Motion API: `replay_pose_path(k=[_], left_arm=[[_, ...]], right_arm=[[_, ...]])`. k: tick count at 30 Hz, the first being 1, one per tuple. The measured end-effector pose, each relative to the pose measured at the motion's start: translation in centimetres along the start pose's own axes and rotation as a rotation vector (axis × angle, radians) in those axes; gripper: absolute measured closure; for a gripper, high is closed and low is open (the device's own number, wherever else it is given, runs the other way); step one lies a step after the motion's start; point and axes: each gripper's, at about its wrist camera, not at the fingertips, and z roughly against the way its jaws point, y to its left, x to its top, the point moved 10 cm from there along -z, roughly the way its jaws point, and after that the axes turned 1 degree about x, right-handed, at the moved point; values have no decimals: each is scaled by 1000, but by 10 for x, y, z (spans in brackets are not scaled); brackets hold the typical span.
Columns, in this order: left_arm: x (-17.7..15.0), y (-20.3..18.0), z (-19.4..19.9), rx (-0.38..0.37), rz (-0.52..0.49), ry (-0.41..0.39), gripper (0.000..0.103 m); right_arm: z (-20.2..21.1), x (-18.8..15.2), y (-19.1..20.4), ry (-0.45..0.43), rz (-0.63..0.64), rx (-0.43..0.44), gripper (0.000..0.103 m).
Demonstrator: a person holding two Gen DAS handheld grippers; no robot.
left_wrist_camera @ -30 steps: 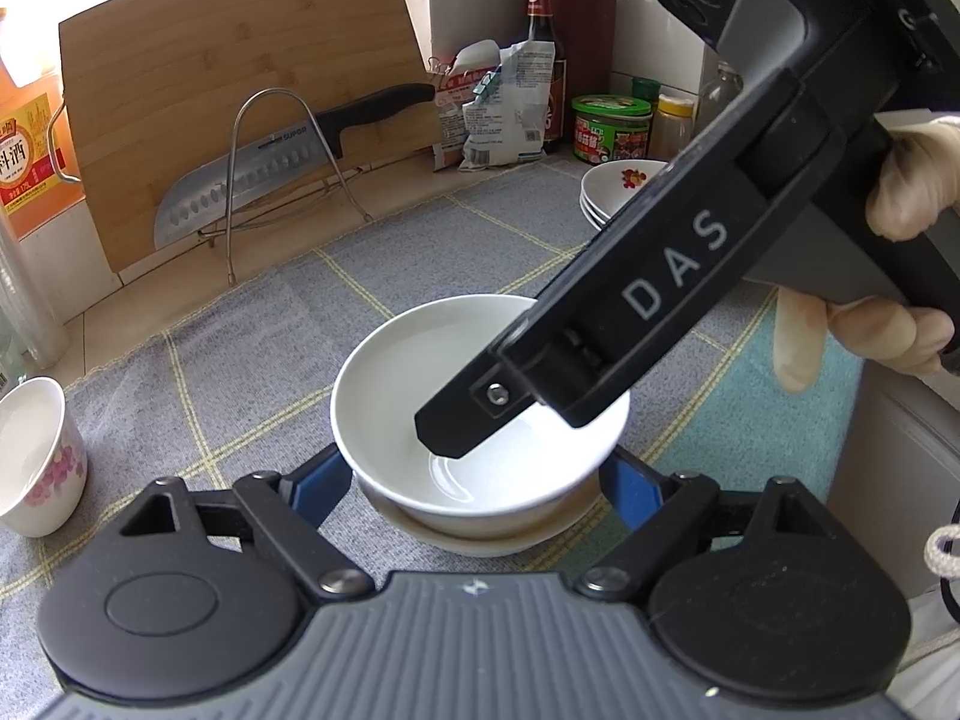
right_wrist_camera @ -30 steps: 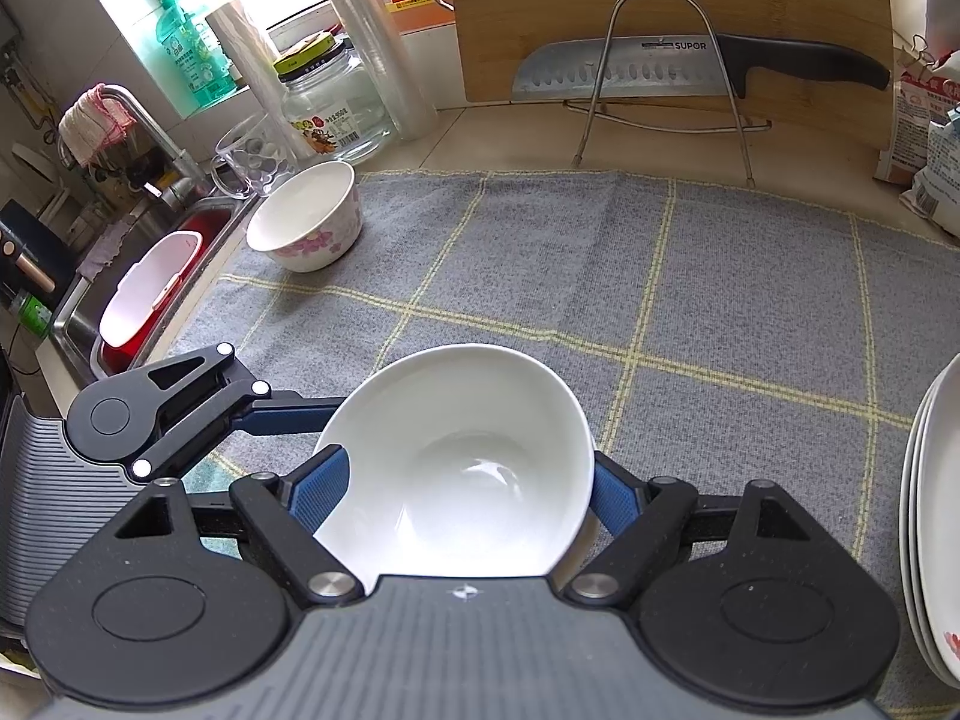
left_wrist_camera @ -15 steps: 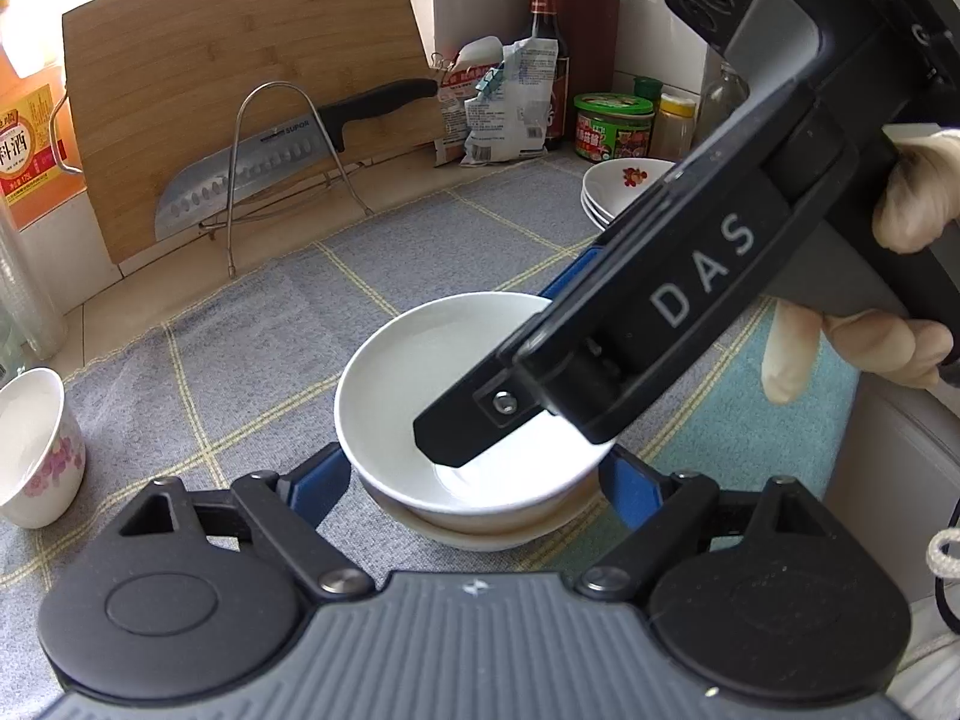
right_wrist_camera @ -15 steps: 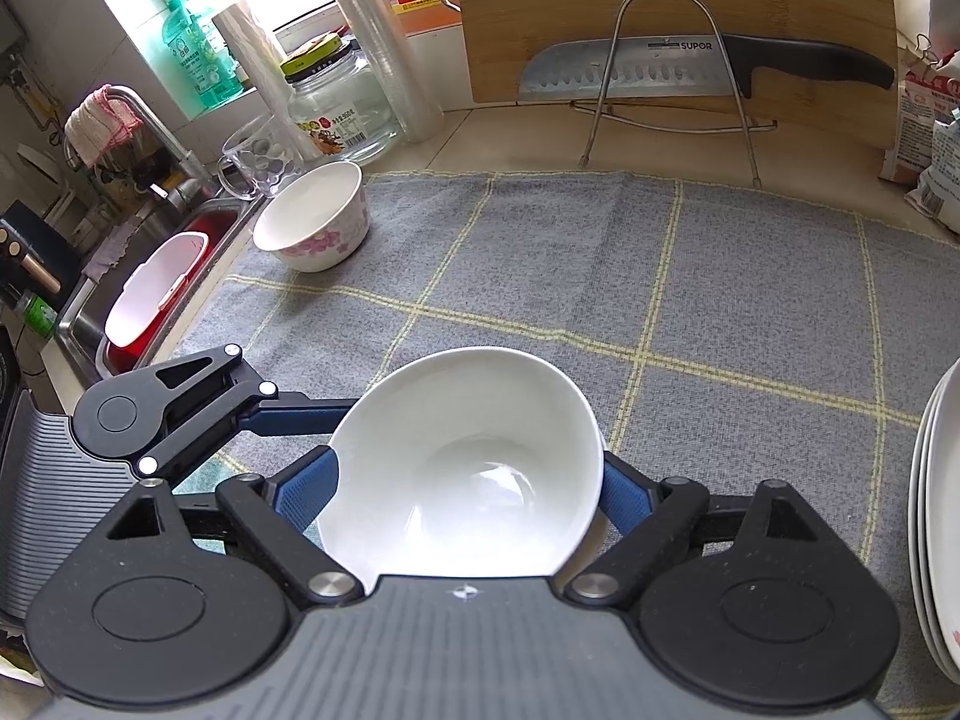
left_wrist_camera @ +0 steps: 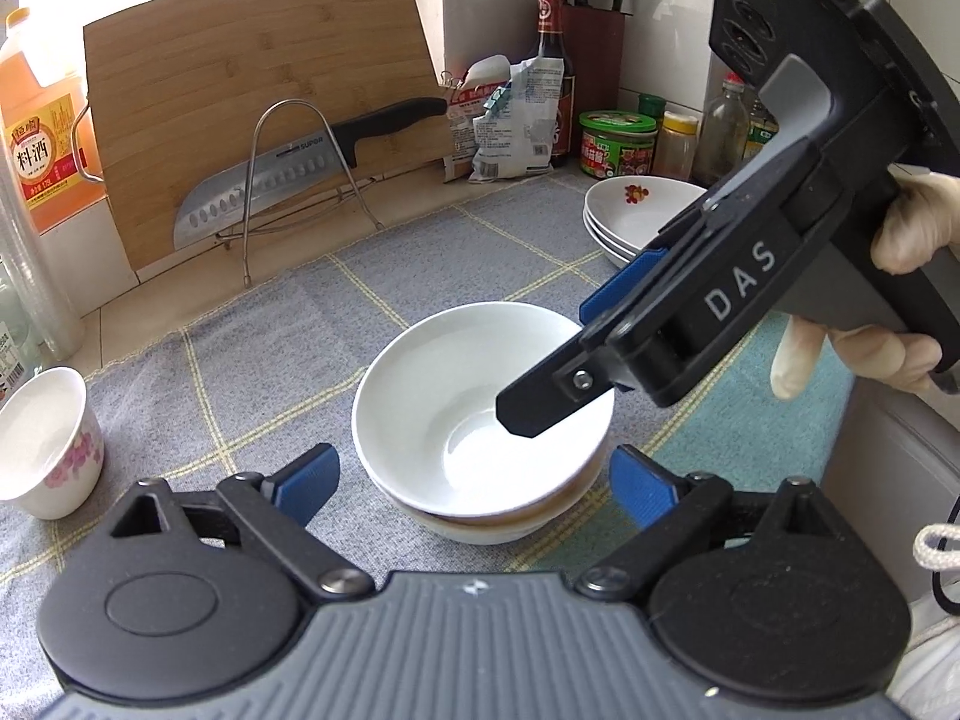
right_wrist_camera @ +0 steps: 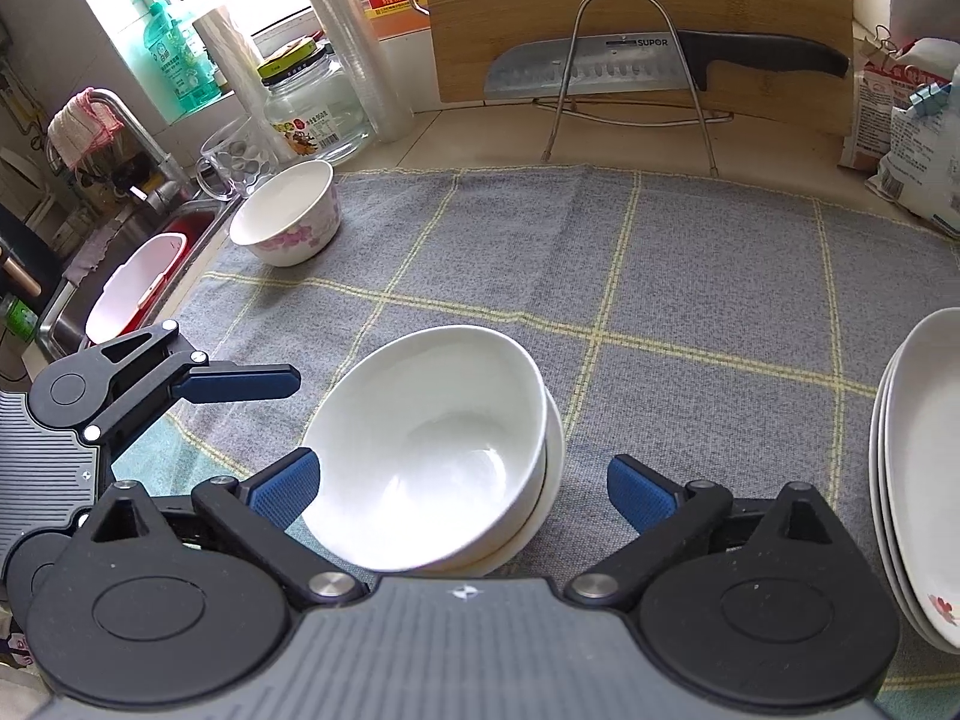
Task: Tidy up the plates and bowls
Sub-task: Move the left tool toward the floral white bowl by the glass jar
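Opening both grippers' fingers, left gripper [left_wrist_camera: 474, 483] and right gripper [right_wrist_camera: 461, 489], we flank the nested plain white ceramic bowls [right_wrist_camera: 429, 450], untouched.

Your left gripper [left_wrist_camera: 474, 483] tilts downward, jaws opening wide. Your right gripper [right_wrist_camera: 462, 489] angles steeply down, jaws also spreading, your gloved hand [left_wrist_camera: 888, 294] grasping its handle.
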Motion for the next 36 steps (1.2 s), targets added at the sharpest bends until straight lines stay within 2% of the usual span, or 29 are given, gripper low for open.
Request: replay_pose_path(k=[10,20,23,29,36], left_arm=[[3,-8,0,2,-6,-4,6],[7,-9,4,44,19,-4,6],[8,-5,8,80,53,-5,6],[0,19,23,192,181,3,6],[-15,78,46,312,289,-18,3]], right_arm=[[12,-17,-32,-25,-38,-84,0],[11,-21,-39,-62,-52,-41,0],[13,-20,-39,-77,-40,-40,0],[25,-7,-29,-142,5,-12,0],[31,16,5,-206,129,-26,0]])
